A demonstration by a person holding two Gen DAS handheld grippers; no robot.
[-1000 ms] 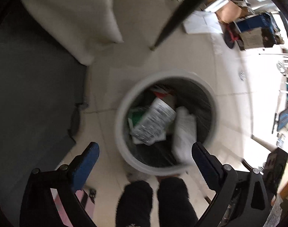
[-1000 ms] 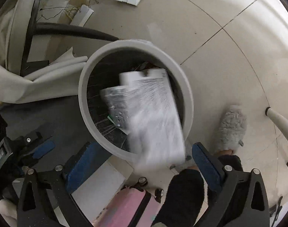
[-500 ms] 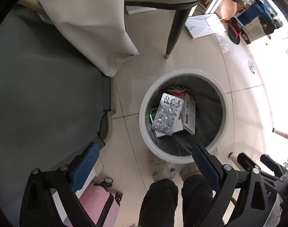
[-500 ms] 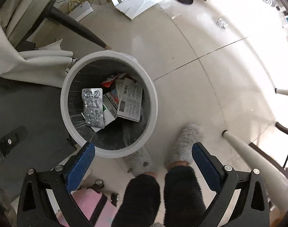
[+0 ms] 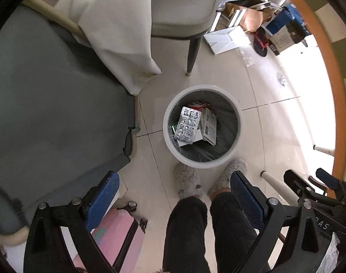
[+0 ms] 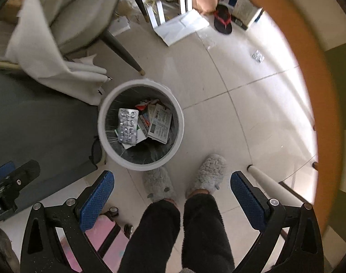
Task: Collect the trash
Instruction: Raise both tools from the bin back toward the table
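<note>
We hold both grippers, left gripper (image 5: 174, 201) and right gripper (image 6: 172, 201), with fingers spread and empty, high over the bin (image 5: 237, 136), ahead between them; the blister pack (image 6: 127, 125) lies inside.

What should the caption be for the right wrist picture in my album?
Open right gripper above a white bin holding a blister pack and leaflets, fuzzy slippers beside it.
</note>
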